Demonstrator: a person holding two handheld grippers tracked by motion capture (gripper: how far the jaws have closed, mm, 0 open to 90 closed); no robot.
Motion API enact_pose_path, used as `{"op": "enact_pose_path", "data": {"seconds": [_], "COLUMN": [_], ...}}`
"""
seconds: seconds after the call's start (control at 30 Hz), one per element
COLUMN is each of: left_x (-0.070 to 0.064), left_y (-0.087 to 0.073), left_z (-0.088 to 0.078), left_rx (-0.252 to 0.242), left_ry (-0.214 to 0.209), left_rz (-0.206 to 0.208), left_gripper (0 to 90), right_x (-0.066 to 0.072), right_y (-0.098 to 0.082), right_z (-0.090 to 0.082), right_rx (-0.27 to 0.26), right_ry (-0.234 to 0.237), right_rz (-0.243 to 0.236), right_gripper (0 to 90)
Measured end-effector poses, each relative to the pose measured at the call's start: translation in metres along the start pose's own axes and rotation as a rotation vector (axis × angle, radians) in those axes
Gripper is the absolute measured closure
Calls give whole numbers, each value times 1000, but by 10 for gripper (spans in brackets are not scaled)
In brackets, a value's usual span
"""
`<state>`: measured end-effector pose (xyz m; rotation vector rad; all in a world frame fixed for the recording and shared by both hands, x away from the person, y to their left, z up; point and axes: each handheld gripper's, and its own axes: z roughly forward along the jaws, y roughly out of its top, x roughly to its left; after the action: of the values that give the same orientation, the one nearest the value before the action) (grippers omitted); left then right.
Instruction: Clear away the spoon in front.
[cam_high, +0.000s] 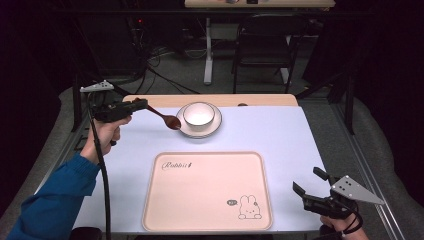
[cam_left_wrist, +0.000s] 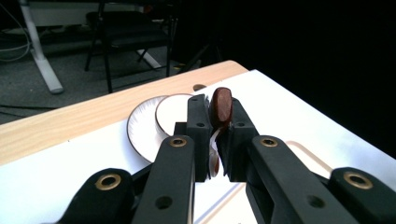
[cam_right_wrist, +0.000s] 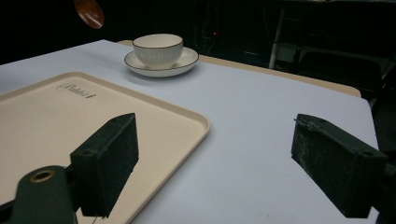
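Holding the spoon (cam_high: 163, 117) clamped by its handle in your left gripper (cam_high: 141, 104), its head above the tabletop (cam_high: 280, 140) beside the bowl (cam_high: 199, 114), you likely next carry it to the tray (cam_high: 207, 192); your right gripper (cam_high: 311, 186) rests open.

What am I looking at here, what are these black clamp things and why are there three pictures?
A person holds a two-jaw hand tool in each hand. One camera looks down from above the table; the other two ride on the tools and look along their jaws. The left gripper is shut on a brown spoon, lifted beside a white bowl on its saucer. The right gripper rests open, holding nothing, near the table's corner. A beige tray with a rabbit drawing lies on the white table cover.
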<state>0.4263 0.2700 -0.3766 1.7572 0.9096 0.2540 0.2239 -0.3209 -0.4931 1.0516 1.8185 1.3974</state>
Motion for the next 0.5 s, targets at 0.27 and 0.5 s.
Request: {"op": "enact_pose_path", "data": {"seconds": [0.27, 0.5], "left_x": [-5, -8], "left_y": [-6, -9], "left_z": [-12, -16], "left_rx": [55, 104], "left_ry": [-33, -59], "left_rz": [23, 43], "left_gripper": [837, 837], "right_x": [0, 0], "right_y": [0, 0], "right_z": [0, 0], "right_rx": [-1, -2], "right_ry": [-1, 0], "right_rz": [-4, -5], "right_gripper": [140, 140]}}
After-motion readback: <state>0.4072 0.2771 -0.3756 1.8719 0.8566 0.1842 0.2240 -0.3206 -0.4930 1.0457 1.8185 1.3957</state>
